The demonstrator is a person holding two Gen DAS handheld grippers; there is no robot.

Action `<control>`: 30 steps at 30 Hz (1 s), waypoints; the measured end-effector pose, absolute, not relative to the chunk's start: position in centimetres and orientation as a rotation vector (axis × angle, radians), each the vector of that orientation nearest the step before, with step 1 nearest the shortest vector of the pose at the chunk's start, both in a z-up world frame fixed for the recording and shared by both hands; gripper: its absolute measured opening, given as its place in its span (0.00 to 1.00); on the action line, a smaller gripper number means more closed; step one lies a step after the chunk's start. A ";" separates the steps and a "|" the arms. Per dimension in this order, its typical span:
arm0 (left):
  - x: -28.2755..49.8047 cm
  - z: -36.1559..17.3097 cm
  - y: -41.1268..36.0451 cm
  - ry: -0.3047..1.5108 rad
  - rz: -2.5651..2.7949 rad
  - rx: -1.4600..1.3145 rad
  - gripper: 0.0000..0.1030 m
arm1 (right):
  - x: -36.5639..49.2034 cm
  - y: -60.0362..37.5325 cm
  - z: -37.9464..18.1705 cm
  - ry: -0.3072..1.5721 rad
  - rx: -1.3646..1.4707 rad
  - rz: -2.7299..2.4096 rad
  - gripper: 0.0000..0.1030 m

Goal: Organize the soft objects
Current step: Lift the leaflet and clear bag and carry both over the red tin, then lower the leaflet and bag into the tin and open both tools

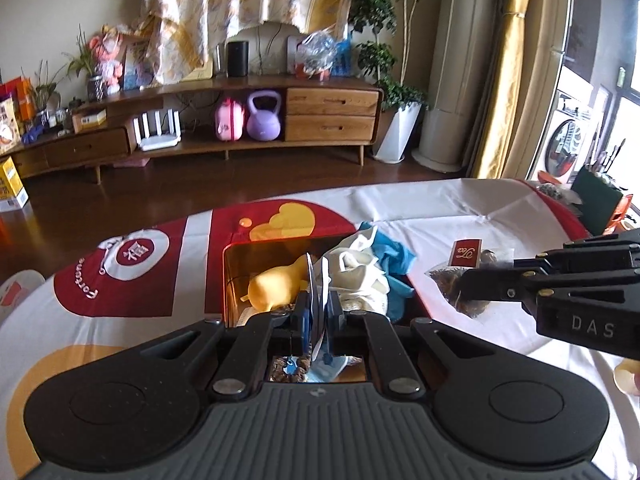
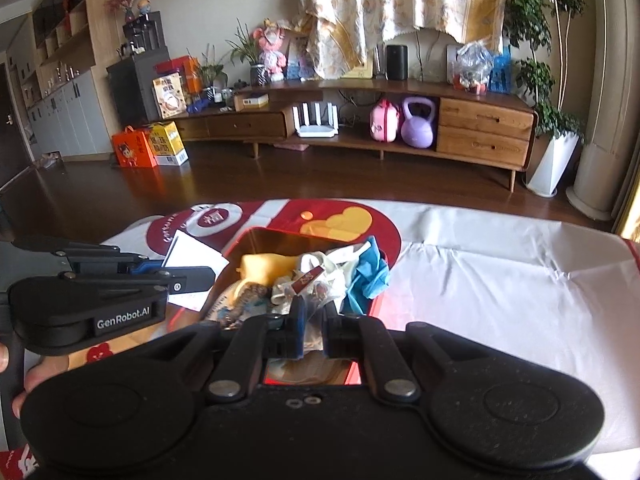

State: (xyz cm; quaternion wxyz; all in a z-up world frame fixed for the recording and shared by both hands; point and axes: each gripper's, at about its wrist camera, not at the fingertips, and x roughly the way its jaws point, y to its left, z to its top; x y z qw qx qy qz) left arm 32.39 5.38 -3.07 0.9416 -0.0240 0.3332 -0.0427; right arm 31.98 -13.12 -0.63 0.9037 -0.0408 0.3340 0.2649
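A red box (image 1: pixel 228 280) on the table holds a yellow soft toy (image 1: pixel 272 286), a cream cloth (image 1: pixel 360 276) and a blue cloth (image 1: pixel 394 260). My left gripper (image 1: pixel 318 314) is shut on a thin white packet (image 1: pixel 316 280), held upright over the box's near edge. My right gripper (image 2: pixel 314 314) is shut on a clear tea bag packet with a red label (image 2: pixel 308 280); in the left wrist view the packet (image 1: pixel 464 272) hangs to the right of the box. In the right wrist view the box (image 2: pixel 272 236), yellow toy (image 2: pixel 260 268) and blue cloth (image 2: pixel 370 274) lie just beyond the fingers.
The table wears a white and red printed cloth (image 1: pixel 460 208) with bare cloth to the right (image 2: pixel 500 280). A dark green holder (image 1: pixel 598 200) stands at the table's far right. A wooden TV cabinet (image 1: pixel 332 108) lines the far wall.
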 end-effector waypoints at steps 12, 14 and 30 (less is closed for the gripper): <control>35.0 -7.2 5.2 0.756 -0.092 -0.050 0.08 | 33.7 -11.6 -4.7 0.774 -0.097 0.573 0.07; 35.3 -7.7 5.2 0.767 -0.094 -0.060 0.08 | 33.9 -11.4 -5.2 0.788 -0.099 0.583 0.07; 36.1 -10.5 5.1 0.831 -0.096 -0.090 0.07 | 34.4 -11.1 -7.6 0.851 -0.076 0.593 0.17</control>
